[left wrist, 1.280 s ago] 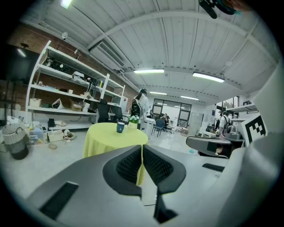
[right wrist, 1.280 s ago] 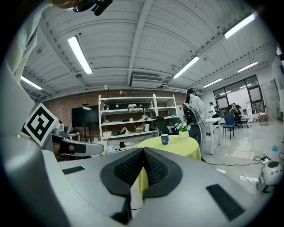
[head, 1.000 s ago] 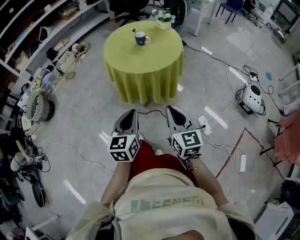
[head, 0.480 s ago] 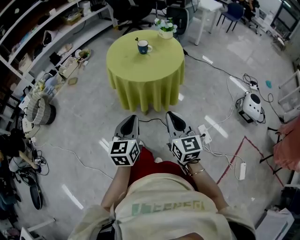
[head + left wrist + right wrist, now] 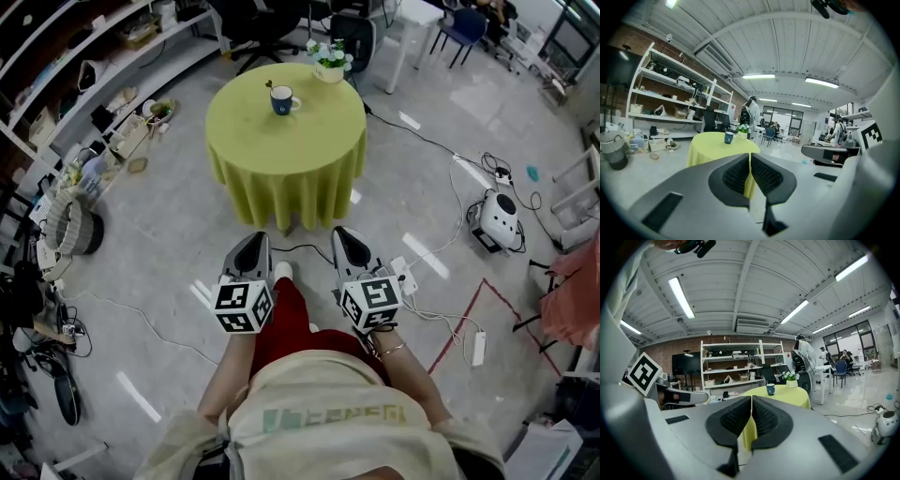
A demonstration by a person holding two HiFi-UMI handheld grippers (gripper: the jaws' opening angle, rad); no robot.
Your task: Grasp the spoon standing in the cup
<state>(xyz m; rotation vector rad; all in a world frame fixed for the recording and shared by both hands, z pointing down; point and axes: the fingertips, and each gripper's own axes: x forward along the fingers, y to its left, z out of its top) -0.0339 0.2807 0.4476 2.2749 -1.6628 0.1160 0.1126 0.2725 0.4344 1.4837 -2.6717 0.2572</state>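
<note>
A blue cup point(image 5: 281, 100) stands on a round table with a yellow-green cloth point(image 5: 286, 141), far ahead of me. A thin spoon point(image 5: 269, 86) sticks up out of the cup. The same cup shows small in the left gripper view point(image 5: 729, 137) and in the right gripper view point(image 5: 770, 389). My left gripper point(image 5: 251, 247) and right gripper point(image 5: 347, 239) hang side by side above the floor, well short of the table. Both are shut with nothing between their jaws point(image 5: 750, 161) point(image 5: 751, 404).
A white pot of flowers point(image 5: 329, 60) sits at the table's far edge. Shelves with clutter point(image 5: 84, 84) line the left. Cables and a power strip point(image 5: 405, 274) lie on the floor at my right, beside a small white robot point(image 5: 497, 218). Chairs point(image 5: 356, 33) stand behind the table.
I have stepped slightly closer to the table; it sits lower and larger in the head view. Both grippers stay shut, held side by side.
</note>
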